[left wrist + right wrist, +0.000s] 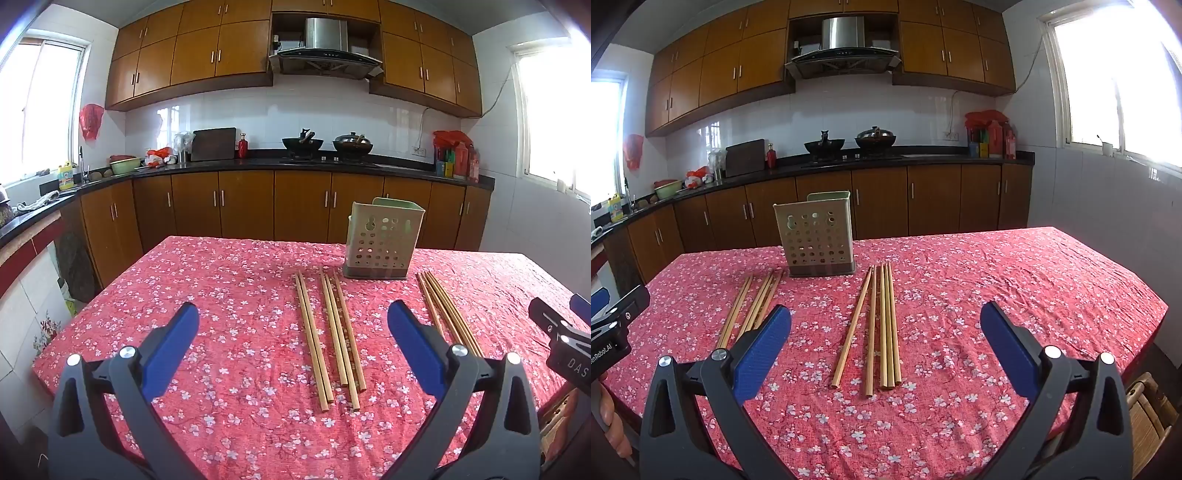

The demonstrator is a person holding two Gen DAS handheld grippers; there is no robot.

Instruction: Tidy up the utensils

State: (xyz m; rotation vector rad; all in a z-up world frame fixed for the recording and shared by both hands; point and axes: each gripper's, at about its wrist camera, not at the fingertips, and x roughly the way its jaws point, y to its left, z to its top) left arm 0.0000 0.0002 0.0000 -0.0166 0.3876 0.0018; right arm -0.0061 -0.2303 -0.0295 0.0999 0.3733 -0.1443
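Blue pads of the left tool [293, 334] stand spread wide with nothing between them, hovering above the near part of the counter [184, 280], which wears a red cloth printed with white blossoms. The right tool [885, 338] is spread just as wide and just as empty, tilted slightly downward over the same cloth.

Ahead of the left tool lies one bundle of chopsticks [330, 332], five wooden sticks running lengthwise away from the camera, loosely side by side. Ahead of the right tool lies a second bundle of chopsticks [881, 325], also five, one stick angled away from the rest. Between the far ends of the two bundles stands a pale perforated utensil holder [382, 238], upright on a dark base, apart from both tools.

Kitchen cabinets [879, 199] line the wall behind.
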